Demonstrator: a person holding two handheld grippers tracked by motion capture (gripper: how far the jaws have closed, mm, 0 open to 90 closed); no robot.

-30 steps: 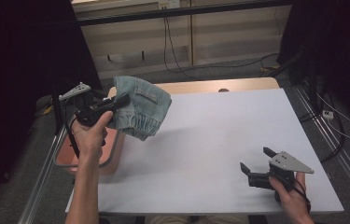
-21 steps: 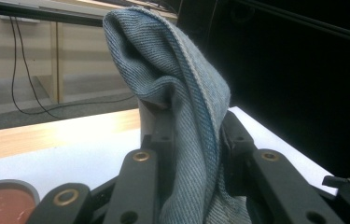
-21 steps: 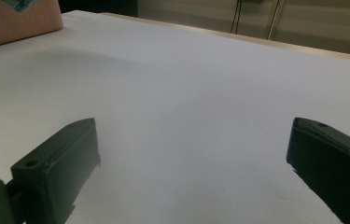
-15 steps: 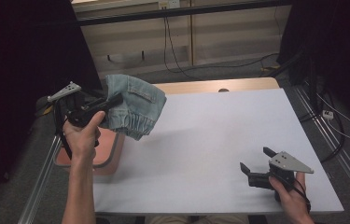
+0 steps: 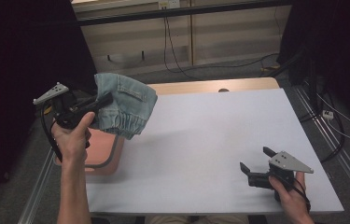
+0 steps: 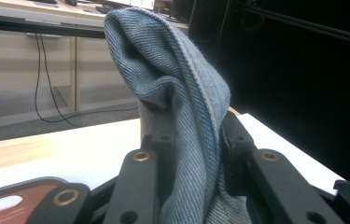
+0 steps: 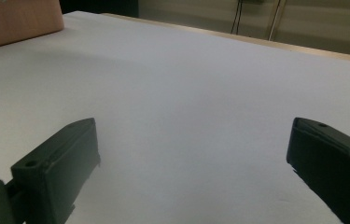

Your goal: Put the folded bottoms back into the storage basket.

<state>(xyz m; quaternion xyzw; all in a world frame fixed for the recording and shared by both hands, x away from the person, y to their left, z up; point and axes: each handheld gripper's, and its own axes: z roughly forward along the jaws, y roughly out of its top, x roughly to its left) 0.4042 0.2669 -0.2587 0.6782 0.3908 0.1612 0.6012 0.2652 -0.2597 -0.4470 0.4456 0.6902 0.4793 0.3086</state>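
Denim garment [image 5: 125,105] hangs clamped in the left gripper's [image 5: 99,103] fingers above the tabletop's [image 5: 210,140] left edge, well apart from the right gripper [image 5: 255,161], whose fingers rest spread and empty.

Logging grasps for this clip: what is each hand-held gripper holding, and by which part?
The left hand-held gripper is shut on the denim garment, pinching a bunched fold of its fabric; the garment hangs off the table. The right hand-held gripper is open, holding nothing.
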